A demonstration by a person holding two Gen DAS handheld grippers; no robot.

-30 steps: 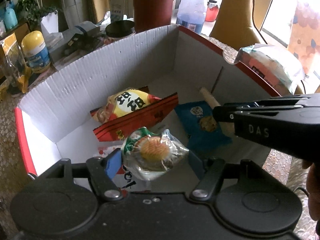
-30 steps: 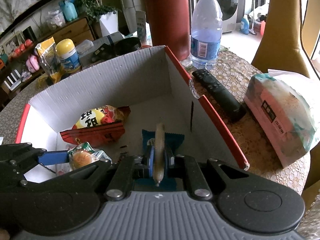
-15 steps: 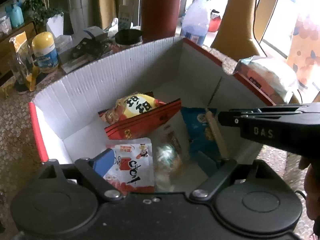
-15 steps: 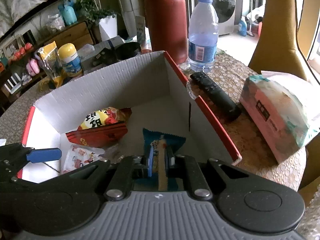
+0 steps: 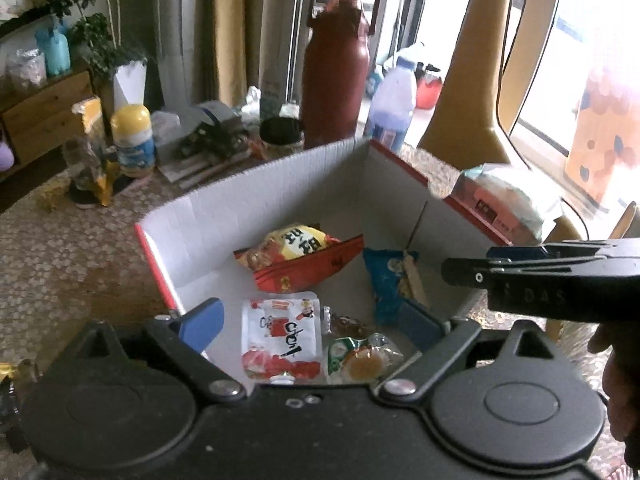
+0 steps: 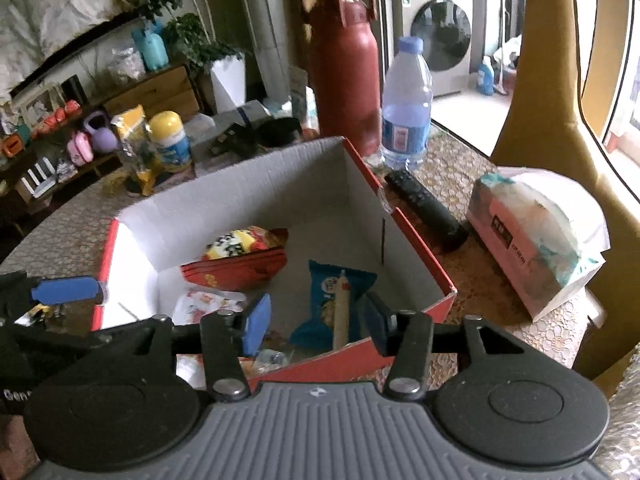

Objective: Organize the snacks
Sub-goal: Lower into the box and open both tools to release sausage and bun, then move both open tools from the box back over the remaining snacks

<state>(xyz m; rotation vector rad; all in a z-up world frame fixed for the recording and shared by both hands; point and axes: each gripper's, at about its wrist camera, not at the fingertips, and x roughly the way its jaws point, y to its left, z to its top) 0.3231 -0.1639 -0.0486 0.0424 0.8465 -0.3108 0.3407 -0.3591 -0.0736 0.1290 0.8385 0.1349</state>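
Observation:
A red and white cardboard box [image 5: 256, 196] [image 6: 412, 236] holds the snacks. Inside lie a yellow and red chip bag [image 5: 296, 240] [image 6: 236, 242], a red packet [image 5: 312, 268] [image 6: 236, 274], a white and red pouch [image 5: 280, 336], a clear-wrapped round pastry [image 5: 362, 362], and a blue cookie packet [image 5: 386, 280] [image 6: 332, 292] with a tan stick [image 6: 342, 312] on it. My left gripper [image 5: 312, 320] is open and empty above the box's near side. My right gripper [image 6: 316, 320] is open and empty above the stick and the blue packet.
Behind the box stand a dark red flask [image 6: 346, 64], a water bottle [image 6: 406, 108] and a yellow-lidded jar [image 6: 170, 140]. A black remote [image 6: 426, 208] and a tissue pack [image 6: 536, 236] lie to the right. A yellow chair back [image 6: 548, 80] stands beyond.
My left gripper opened and dropped the wrapped pastry into the box. My right gripper opened and left the tan stick on the blue packet. Both grippers drew back and up.

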